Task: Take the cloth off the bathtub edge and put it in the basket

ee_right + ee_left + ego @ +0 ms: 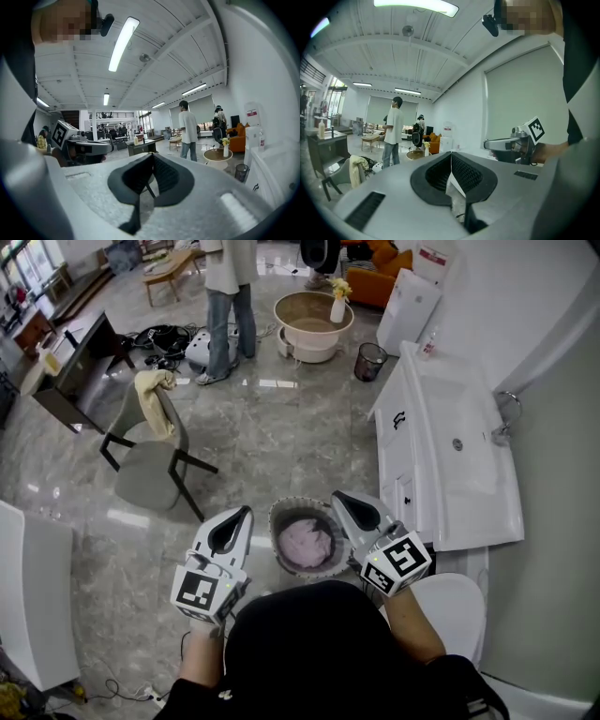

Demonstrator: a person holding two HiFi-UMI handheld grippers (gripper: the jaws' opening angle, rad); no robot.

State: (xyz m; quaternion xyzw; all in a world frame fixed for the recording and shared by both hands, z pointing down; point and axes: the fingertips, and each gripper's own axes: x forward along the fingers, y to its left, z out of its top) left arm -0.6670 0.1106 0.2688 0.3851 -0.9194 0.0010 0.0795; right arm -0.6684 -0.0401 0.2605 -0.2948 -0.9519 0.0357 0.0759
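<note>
Lying bunched at the bottom of the basket (278, 518), the pink cloth (305, 542) is already sitting where the task wants it, well below the woven rim. The basket is standing on the marble floor (281, 442) just in front of the person, with the white bathtub (469, 488) close by on its right; I am seeing no cloth along the edge of that bathtub.

The left hand-held gripper (246, 513) is hovering just beside the basket's left rim and the right hand-held gripper (338, 496) just over its right rim, both pointing forward and neither touching the cloth. Each one is showing its jaws pressed together with nothing between them, so both are empty.

To my eye the placing step is done and the job is at its end. What is remaining, I would judge, is only drawing both hand-held grippers back and away from the basket without catching its rim or dragging the cloth out.
</note>
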